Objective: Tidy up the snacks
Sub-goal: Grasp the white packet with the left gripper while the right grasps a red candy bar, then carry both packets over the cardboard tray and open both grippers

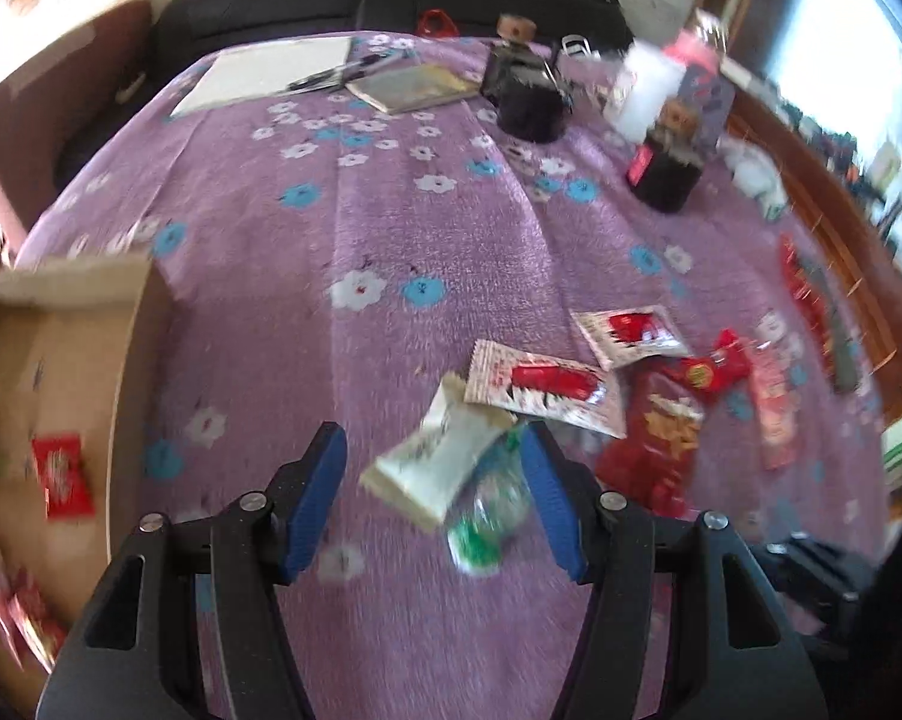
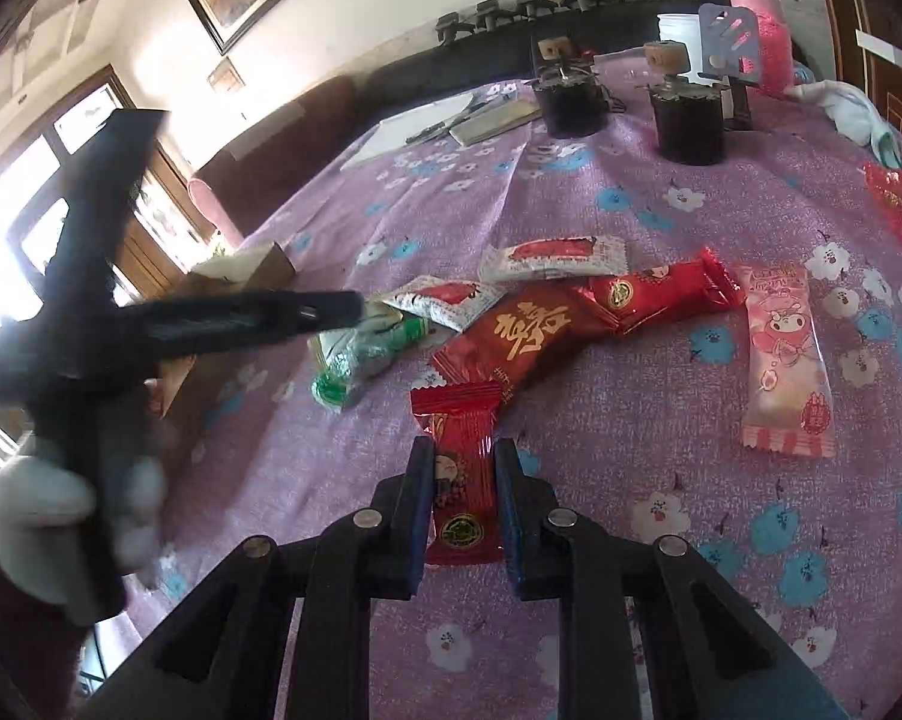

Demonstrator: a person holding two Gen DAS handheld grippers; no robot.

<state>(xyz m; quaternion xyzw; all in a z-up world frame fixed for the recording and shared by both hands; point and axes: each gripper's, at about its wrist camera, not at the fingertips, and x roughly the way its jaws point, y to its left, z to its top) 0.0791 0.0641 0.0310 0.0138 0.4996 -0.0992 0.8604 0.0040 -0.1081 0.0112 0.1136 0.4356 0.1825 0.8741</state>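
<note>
My left gripper (image 1: 429, 450) is open above the purple flowered cloth, with a cream-white snack pack (image 1: 438, 459) and a green wrapped snack (image 1: 490, 510) lying between its fingers. My right gripper (image 2: 464, 468) is shut on a small red snack pack (image 2: 463, 480). Ahead of it lie a large red pack with gold writing (image 2: 523, 330), a long red pack (image 2: 661, 294), a pink pack (image 2: 784, 360), two white-and-red sachets (image 2: 553, 255) and the green snack (image 2: 366, 354). The left gripper's body (image 2: 90, 324) shows at the left in the right wrist view.
A cardboard box (image 1: 60, 360) at the left holds a red pack (image 1: 60, 474) and other snacks. Two dark jars (image 1: 529, 96) (image 1: 667, 168), a notepad with pens (image 1: 270, 69), a book (image 1: 411, 87) and a pink bottle (image 2: 760, 24) stand at the far side.
</note>
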